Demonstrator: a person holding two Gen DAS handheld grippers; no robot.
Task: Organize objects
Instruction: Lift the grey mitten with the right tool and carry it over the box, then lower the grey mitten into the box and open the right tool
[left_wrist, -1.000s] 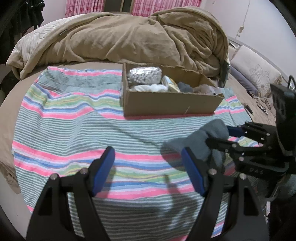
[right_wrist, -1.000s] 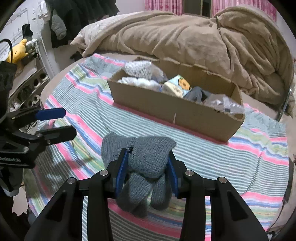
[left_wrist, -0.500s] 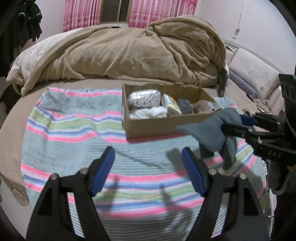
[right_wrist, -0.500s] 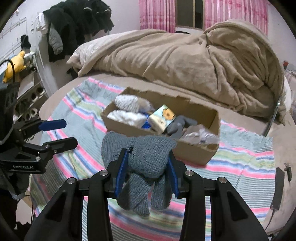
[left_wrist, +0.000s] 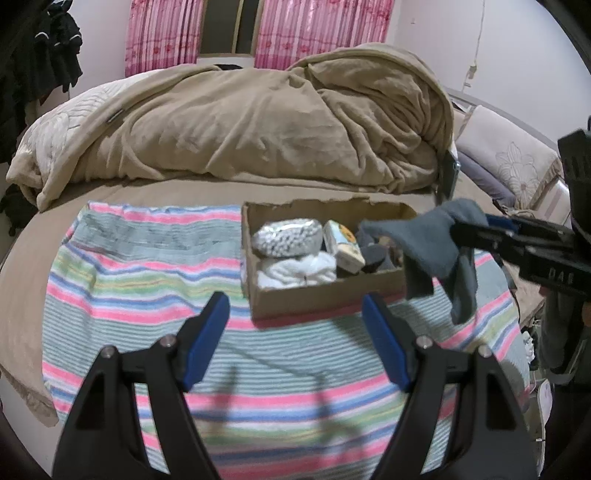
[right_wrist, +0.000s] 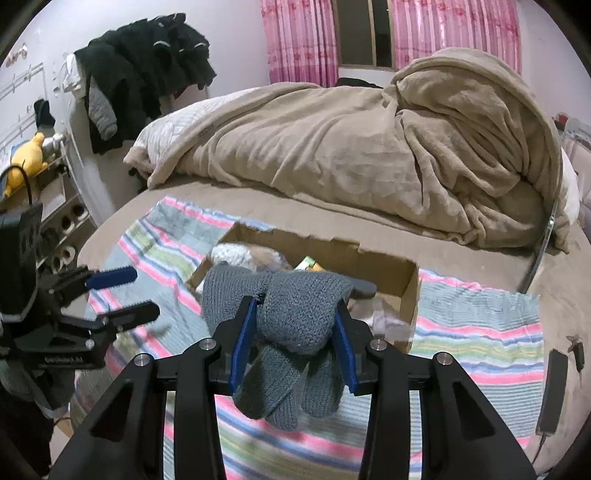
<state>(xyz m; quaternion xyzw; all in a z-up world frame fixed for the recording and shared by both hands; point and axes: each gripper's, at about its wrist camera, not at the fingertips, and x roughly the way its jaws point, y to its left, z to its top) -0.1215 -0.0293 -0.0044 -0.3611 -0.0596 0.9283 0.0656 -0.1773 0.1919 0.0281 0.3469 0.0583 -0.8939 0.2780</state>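
Observation:
My right gripper is shut on a grey knitted cloth and holds it in the air just above the near right end of the cardboard box. In the left wrist view the grey cloth hangs from the right gripper over the box's right part. The box holds a bag of white beads, a white cloth, a small printed packet and dark items. My left gripper is open and empty above the striped cloth, in front of the box.
A heaped tan blanket lies on the bed behind the box. Pillows are at the right. Dark clothes hang at the left wall beside a shelf with a yellow plush toy. A black device lies at the bed's right edge.
My right gripper has lifted the grey cloth off the striped cloth and carried it up and forward over the box. My left gripper has risen and drawn back, still open.

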